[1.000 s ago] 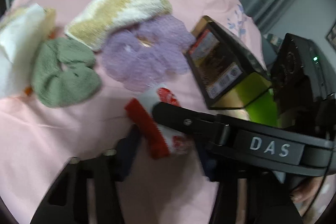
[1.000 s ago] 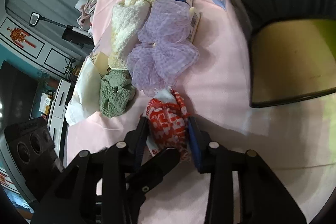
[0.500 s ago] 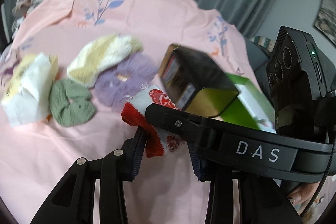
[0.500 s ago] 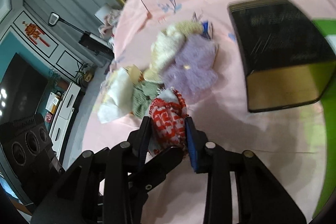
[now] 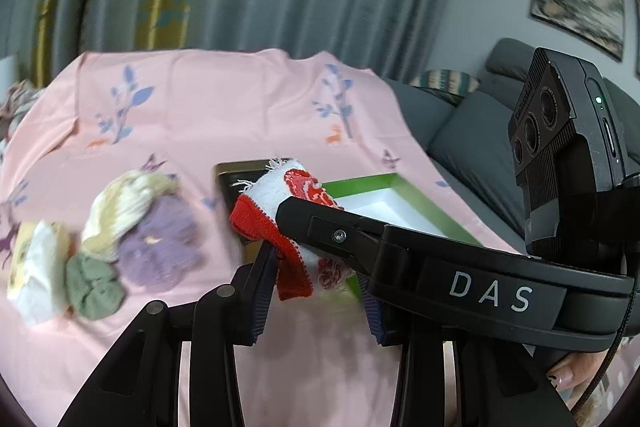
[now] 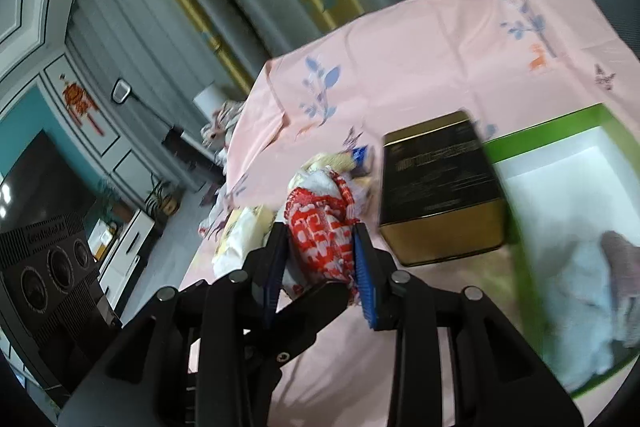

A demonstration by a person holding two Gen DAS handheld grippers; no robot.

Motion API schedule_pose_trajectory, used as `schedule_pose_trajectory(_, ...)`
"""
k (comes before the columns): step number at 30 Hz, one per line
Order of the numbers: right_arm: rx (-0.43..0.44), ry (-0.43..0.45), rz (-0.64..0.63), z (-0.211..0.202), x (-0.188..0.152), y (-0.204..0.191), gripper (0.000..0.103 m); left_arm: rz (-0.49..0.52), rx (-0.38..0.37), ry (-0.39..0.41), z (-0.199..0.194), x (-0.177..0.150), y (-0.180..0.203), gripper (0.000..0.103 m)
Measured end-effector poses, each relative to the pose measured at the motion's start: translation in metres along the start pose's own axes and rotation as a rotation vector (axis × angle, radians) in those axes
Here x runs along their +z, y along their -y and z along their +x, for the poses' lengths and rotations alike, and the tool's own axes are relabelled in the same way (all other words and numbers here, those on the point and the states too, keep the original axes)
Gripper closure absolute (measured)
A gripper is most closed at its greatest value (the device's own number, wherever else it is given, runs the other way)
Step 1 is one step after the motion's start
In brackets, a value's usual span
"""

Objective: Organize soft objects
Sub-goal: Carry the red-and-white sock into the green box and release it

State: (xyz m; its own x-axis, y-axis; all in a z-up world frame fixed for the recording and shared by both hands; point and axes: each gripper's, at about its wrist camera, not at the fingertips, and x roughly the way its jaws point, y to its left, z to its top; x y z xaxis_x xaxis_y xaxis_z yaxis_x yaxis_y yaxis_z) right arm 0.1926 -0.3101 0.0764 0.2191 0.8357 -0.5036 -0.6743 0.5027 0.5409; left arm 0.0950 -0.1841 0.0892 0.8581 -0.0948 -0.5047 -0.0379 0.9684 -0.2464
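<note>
Pink cloth (image 5: 208, 131) with blue sprigs covers the table, grey curtains behind it and a sofa off to the side. A second ago I was low over the pile with my right gripper (image 6: 320, 263) just clamping the red-and-white cloth (image 6: 320, 243); now that cloth is lifted well clear of the table and both cameras have swung up, so the room fills the upper half of each view.

My right jaws are narrow, pressed on the cloth from both sides, and the bundle sticks up between the blue pads (image 6: 364, 267). In the left view the same cloth (image 5: 280, 219) hangs in front of my left gripper (image 5: 316, 291), whose jaws stand wide and hold nothing; the right gripper's body crosses that view.

The green box (image 6: 568, 131) has come into sight on my right, open, white inside, with a pale blue soft item (image 6: 580, 291) already lying in it. A dark box (image 6: 436, 187) with a gold side stands between the lifted cloth and the green box, just beside it.

Back on the table remain the purple piece (image 5: 160, 247), green scrunchie (image 5: 92, 283), yellow-white towel (image 5: 124, 211) and white packet (image 5: 36, 271), close together.

I judge the pick is done and the carry has begun: I need to pass over the dark box and release above the white floor. The loose red edge could snag on that box.
</note>
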Motion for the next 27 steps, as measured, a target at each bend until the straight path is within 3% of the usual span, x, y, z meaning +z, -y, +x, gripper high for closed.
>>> schedule_pose_trajectory(7,-0.057,0.092,0.057,-0.040,0.006,0.035,0.072,0.078,-0.086,-0.004,0.022,0.012,0.042,0.063)
schedule_pose_trajectory(15,-0.129,0.162,0.155,-0.070,0.005,0.084,0.072,0.153,-0.170,-0.060,0.060,0.016,0.087,0.063)
schedule_pose_trajectory(27,-0.229,0.117,0.345,-0.066,-0.001,0.153,0.072,0.146,-0.240,-0.226,0.134,0.006,0.113,0.063)
